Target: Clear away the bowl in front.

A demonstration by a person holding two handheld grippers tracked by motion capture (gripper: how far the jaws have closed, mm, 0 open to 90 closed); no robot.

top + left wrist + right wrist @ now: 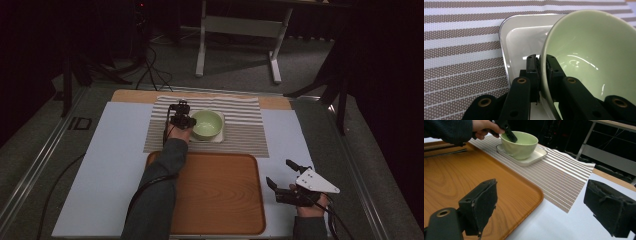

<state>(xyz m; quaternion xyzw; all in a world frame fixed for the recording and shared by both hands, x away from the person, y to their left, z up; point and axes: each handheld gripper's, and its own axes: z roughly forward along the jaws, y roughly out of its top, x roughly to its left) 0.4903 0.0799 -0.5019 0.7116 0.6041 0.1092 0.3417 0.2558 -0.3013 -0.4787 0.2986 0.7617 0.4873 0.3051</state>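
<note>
The left gripper [542, 65] has its two black jaws drawn close together, pinching the near rim of a pale green bowl [589, 52]. One jaw sits outside the bowl's wall and the other inside it, with the thin ceramic edge pressed between the pads. In the high view this gripper [186, 120] sits at the bowl's left edge, the person's sleeved forearm reaching up across the table to it.

The bowl [206, 124] stands in a white, square dish with rounded corners [514, 40]. In the right gripper view the bowl [520, 143] looks tipped, its base resting toward one side of the dish [537, 155]. The dish sits on a striped placemat [250, 125] of brown and white bands at the far middle of the table.

The right gripper [283, 176] has its jaws spread wide, with nothing between them. It hovers low over the white table surface [115, 165] at the near right, well apart from the bowl. In its own view its two padded jaws [541, 207] stand far apart.

Between the two grippers lies a wooden tray [220, 195], bare, just in front of the placemat.
</note>
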